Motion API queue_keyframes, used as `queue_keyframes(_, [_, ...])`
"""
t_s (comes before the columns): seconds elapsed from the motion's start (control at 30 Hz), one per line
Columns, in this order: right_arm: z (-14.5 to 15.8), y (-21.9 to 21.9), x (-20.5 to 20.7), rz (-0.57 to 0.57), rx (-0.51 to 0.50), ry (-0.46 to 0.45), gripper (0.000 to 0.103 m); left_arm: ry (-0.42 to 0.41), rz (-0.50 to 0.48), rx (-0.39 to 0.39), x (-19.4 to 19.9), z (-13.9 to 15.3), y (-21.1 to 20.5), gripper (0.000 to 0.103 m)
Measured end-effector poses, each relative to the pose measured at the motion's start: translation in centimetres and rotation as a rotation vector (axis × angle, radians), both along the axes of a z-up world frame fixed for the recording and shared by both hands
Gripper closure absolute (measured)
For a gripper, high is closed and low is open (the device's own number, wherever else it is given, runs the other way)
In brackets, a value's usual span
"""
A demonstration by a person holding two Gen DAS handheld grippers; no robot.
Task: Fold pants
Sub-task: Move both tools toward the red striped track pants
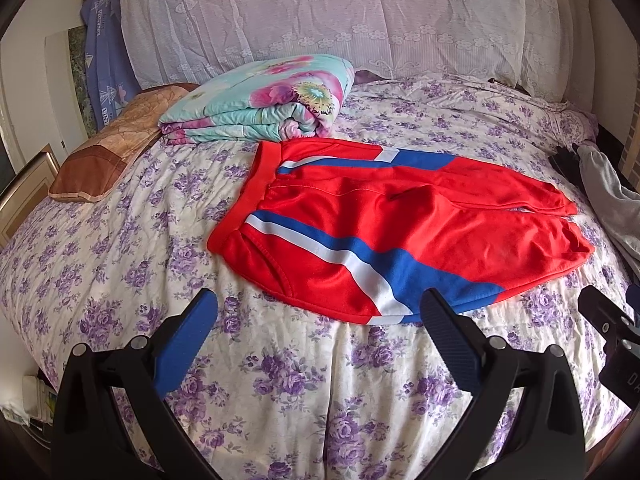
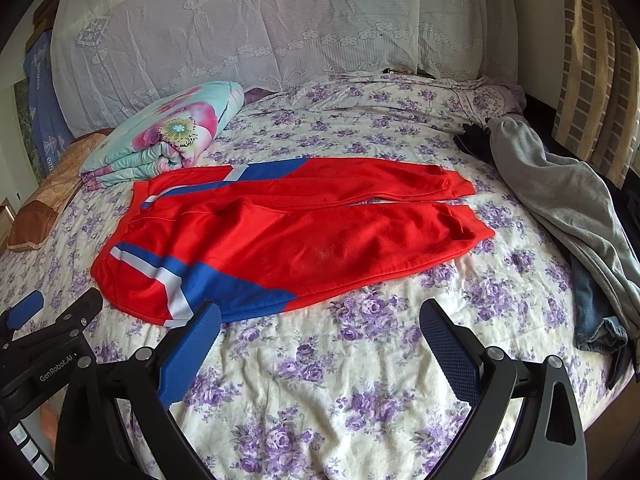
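Red pants point(image 1: 400, 224) point(image 2: 288, 236) with blue and white side stripes lie flat on the bed, waistband to the left, both legs stretched to the right side by side. My left gripper point(image 1: 320, 312) hovers open just in front of the near hip edge, nothing between its fingers. My right gripper point(image 2: 320, 320) is open too, in front of the near leg's lower edge, holding nothing. The left gripper's body point(image 2: 44, 336) shows at the left edge of the right wrist view, and the right gripper's body point(image 1: 612, 332) at the right edge of the left wrist view.
The bed's purple-flowered sheet point(image 1: 280, 380) point(image 2: 360, 380) fills the foreground. A folded floral quilt point(image 1: 264, 100) point(image 2: 168, 132) and a brown pillow point(image 1: 108, 148) lie beyond the waistband. Grey and dark garments point(image 2: 568, 208) and jeans point(image 2: 596, 320) are piled at the right. A lace-covered headboard point(image 1: 340, 12) stands behind.
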State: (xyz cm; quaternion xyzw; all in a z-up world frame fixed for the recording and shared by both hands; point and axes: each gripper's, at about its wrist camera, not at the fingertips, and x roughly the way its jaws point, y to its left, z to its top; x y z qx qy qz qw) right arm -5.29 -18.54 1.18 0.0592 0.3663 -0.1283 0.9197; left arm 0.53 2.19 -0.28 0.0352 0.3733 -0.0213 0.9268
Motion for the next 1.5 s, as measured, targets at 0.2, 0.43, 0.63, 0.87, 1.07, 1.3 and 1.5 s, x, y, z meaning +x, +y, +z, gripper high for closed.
queue_keyframes(0.2, [0.02, 0.01, 0.01, 0.003, 0.002, 0.000, 0.003, -0.003, 0.001, 0.001, -0.07, -0.06, 0.09, 0.004])
queue_keyframes(0.43, [0.03, 0.03, -0.04, 0.001, 0.003, -0.001, 0.003, 0.001, 0.003, 0.003, -0.17, 0.01, 0.20, 0.004])
queue_keyframes(0.63, [0.08, 0.06, -0.06, 0.001, 0.003, 0.000, 0.003, 0.000, 0.005, 0.004, -0.14, 0.01, 0.21, 0.004])
queue_keyframes(0.87, [0.13, 0.09, -0.13, 0.000, 0.003, -0.002, 0.003, -0.002, 0.007, 0.004, -0.20, 0.10, 0.44, 0.004])
queue_keyframes(1.07, [0.18, 0.18, -0.18, 0.001, 0.003, -0.003, 0.003, -0.003, 0.009, 0.005, -0.24, 0.11, 0.48, 0.004])
queue_keyframes(1.3, [0.12, 0.15, -0.23, 0.001, 0.004, -0.003, 0.003, -0.004, 0.010, 0.007, -0.23, 0.14, 0.53, 0.004])
queue_keyframes(1.5, [0.06, 0.10, -0.26, 0.003, 0.004, -0.004, 0.003, 0.004, 0.005, 0.012, -0.09, 0.10, 0.79, 0.004])
